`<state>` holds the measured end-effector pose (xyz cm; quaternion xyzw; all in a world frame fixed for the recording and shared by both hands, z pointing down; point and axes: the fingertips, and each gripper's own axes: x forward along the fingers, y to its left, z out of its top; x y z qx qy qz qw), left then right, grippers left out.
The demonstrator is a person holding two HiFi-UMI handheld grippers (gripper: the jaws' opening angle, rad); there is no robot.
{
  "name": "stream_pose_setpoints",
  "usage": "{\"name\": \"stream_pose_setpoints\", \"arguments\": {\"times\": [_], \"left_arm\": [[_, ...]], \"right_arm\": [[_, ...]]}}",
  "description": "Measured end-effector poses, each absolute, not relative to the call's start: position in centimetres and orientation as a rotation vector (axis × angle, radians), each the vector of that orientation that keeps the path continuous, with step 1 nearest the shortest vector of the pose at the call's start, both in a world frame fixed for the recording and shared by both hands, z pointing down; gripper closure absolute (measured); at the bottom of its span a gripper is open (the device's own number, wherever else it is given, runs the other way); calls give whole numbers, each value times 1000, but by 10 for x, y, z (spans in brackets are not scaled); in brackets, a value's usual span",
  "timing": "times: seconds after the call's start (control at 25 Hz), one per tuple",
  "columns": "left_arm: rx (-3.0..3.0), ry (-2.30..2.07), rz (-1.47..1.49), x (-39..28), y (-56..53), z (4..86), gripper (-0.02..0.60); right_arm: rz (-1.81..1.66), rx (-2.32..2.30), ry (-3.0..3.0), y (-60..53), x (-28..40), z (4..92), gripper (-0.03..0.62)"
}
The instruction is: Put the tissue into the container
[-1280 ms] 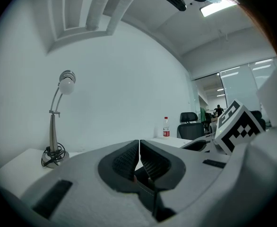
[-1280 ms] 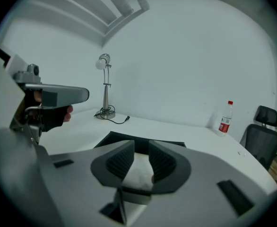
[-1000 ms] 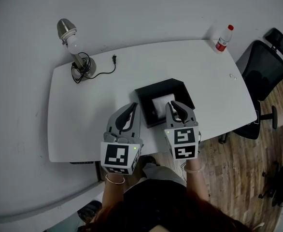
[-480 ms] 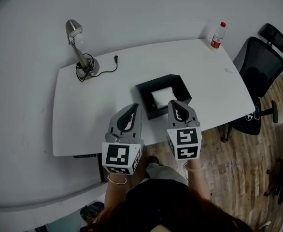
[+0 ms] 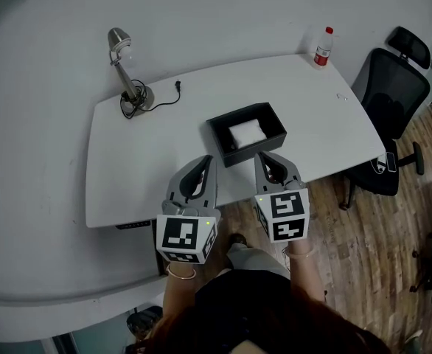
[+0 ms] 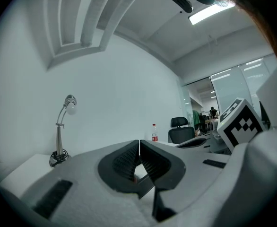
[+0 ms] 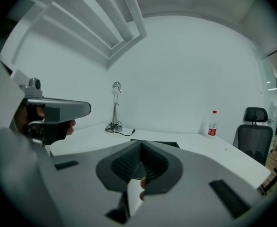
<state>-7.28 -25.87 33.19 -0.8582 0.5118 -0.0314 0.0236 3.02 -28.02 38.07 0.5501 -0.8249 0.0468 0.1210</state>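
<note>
Since the tissue [image 5: 247, 133] already lies inside the black container [image 5: 254, 153] near the table's [image 5: 150, 161] front edge, the task looks finished. Left gripper [image 5: 203, 164] and right gripper [image 5: 265, 159] hover there clenched and empty, with nothing left but to rest.

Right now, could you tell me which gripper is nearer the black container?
The right gripper, its tip by the container's near wall in the head view; the left gripper sits off its corner.

The head view looks steeply down from above on the whole table [image 5: 150, 175]. Both gripper views look nearly level across it from its near edge. All share the lamp [image 5: 127, 72] and bottle [image 5: 321, 48].
</note>
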Motion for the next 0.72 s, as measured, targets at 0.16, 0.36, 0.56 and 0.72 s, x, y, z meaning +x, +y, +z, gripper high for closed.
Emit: {"name": "stream_pose_setpoints", "arguments": {"times": [0.16,0.36,0.56,0.72], "left_arm": [[-2658,1579,-99,-71,-240,330,554],[-2656,1576,-95,-70,-215,326,552],[-2646,1570,-78,-66,-191,319,554],[-2643,1574,-40,-63,-169,314,554]], "right_arm": [[140,1603,-2483,-259,30,370,576],[14,1629,-2501,-230,33,354,574],[-55,1653,-2518,-204,37,336,575],[-115,1654,-2539,-178,39,321,576]]}}
